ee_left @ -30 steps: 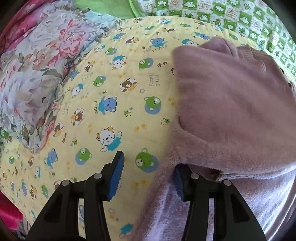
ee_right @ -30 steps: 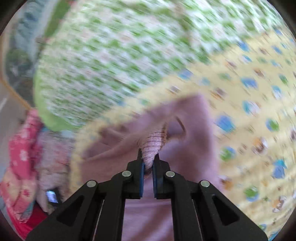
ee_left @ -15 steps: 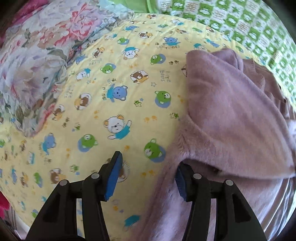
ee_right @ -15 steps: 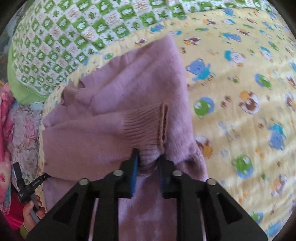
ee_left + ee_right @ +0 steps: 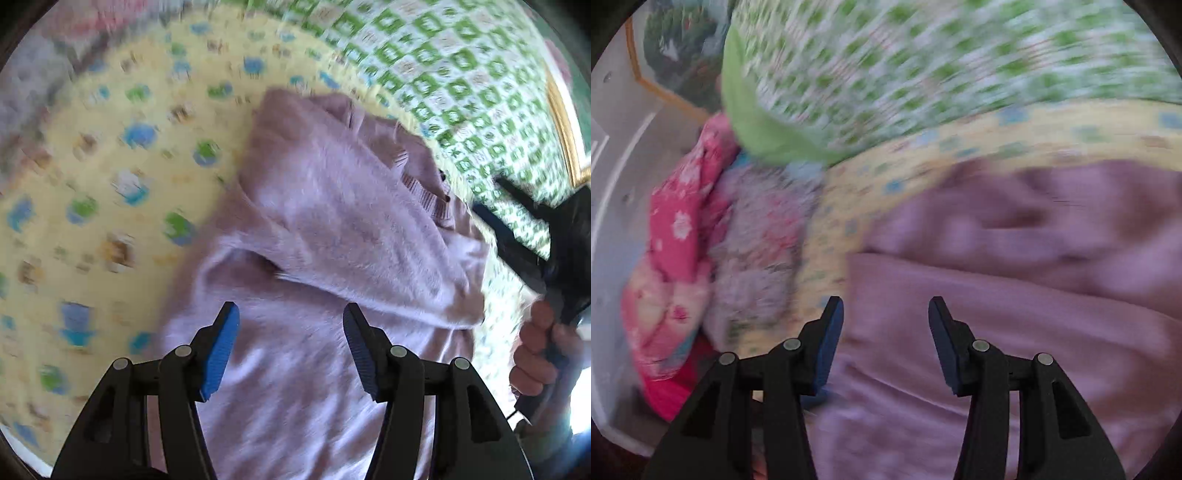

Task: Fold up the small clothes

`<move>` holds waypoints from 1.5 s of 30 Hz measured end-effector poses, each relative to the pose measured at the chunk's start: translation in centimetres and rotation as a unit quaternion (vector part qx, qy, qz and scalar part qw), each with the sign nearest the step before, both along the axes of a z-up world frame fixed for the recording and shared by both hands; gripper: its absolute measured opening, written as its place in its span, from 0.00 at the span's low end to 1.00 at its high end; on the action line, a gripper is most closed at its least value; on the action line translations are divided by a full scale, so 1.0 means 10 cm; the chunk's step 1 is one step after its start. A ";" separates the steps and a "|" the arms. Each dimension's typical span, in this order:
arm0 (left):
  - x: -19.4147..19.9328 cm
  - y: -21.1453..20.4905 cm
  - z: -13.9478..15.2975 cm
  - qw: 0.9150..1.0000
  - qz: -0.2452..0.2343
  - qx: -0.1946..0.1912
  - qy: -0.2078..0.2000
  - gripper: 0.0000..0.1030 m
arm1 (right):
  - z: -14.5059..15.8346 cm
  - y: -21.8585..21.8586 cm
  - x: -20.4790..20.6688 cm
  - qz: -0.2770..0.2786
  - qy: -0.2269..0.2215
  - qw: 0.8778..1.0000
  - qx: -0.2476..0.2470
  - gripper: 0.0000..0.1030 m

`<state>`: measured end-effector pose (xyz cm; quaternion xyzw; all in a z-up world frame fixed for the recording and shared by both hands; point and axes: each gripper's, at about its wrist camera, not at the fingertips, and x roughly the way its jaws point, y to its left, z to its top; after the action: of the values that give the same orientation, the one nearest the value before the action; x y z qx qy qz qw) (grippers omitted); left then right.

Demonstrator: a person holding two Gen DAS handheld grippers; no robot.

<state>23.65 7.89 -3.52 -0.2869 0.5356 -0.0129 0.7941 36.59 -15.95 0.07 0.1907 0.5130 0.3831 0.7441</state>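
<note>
One mauve sweater (image 5: pixel 332 229) is lying on the yellow bear-print sheet (image 5: pixel 110 184) of the bed, with one sleeve folded across its body. The left claw (image 5: pixel 291 347) is hovering over the sweater's lower part at 6 o'clock, its jaws opening with nothing gripped. The right claw (image 5: pixel 886 336) is also opening, released, above the sweater (image 5: pixel 997 314). In the left view one hand (image 5: pixel 539 350) at 3 o'clock is holding that second claw. One green-checked quilt (image 5: pixel 461 74) is lying at 1 o'clock, and one floral blanket (image 5: pixel 757 240) at 9 o'clock in the right view.
</note>
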 end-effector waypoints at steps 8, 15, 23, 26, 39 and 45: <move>0.32 0.32 -0.39 0.996 0.068 -0.054 0.030 0.57 | -0.30 1.42 0.46 0.120 0.022 0.985 -0.124 0.49; 0.40 0.45 -0.48 0.995 0.086 -0.050 0.013 0.49 | -0.71 1.85 0.67 0.164 0.028 0.970 -0.176 0.25; 0.37 0.55 -0.30 0.996 0.075 0.003 -0.044 0.07 | -0.26 1.50 0.76 0.102 -0.044 0.993 0.030 0.03; 0.32 0.62 -0.23 0.995 0.072 0.009 -0.075 0.07 | -0.16 1.38 0.74 0.080 -0.073 0.991 0.077 0.00; 0.21 0.77 -0.45 0.997 0.060 -0.005 -0.045 0.12 | -0.35 1.31 0.89 0.069 0.013 0.997 -0.037 0.03; 0.14 0.71 -0.45 0.997 0.058 -0.007 -0.044 0.12 | -0.35 1.65 0.64 0.137 -0.012 0.986 -0.095 0.41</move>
<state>25.08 14.97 -8.07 -0.3227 0.4826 0.0170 0.8141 42.98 0.53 -3.40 0.0423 0.5591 0.4329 0.7058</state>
